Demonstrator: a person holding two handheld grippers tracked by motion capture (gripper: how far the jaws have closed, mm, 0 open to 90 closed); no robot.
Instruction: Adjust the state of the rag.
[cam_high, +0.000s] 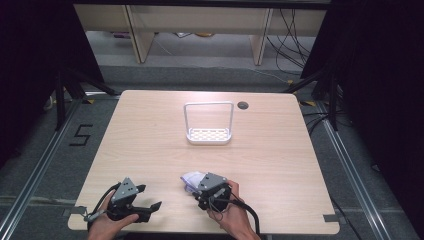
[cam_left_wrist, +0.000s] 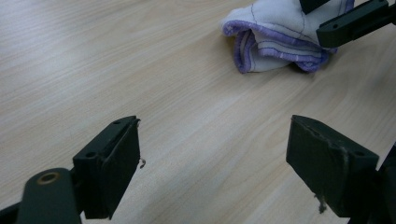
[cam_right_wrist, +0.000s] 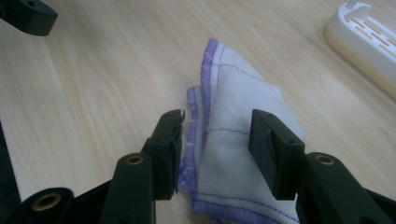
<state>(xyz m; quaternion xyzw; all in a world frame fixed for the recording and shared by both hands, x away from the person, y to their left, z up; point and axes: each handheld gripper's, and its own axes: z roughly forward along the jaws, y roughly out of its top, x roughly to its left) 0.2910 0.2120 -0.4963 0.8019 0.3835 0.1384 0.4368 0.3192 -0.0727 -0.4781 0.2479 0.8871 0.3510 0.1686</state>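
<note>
The right gripper (cam_right_wrist: 215, 149) stands with its jaws half spread on either side of a folded white cloth with purple edging (cam_right_wrist: 233, 154) – pads flanking it, not clearly pressing – while the left gripper (cam_left_wrist: 212, 163), jaws wide apart over bare table (cam_left_wrist: 116, 70), has the cloth ahead and to its right.

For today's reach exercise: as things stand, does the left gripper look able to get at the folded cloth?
Probably yes. Bare table lies between the open left gripper and the cloth, though the right gripper already straddles it.
</note>
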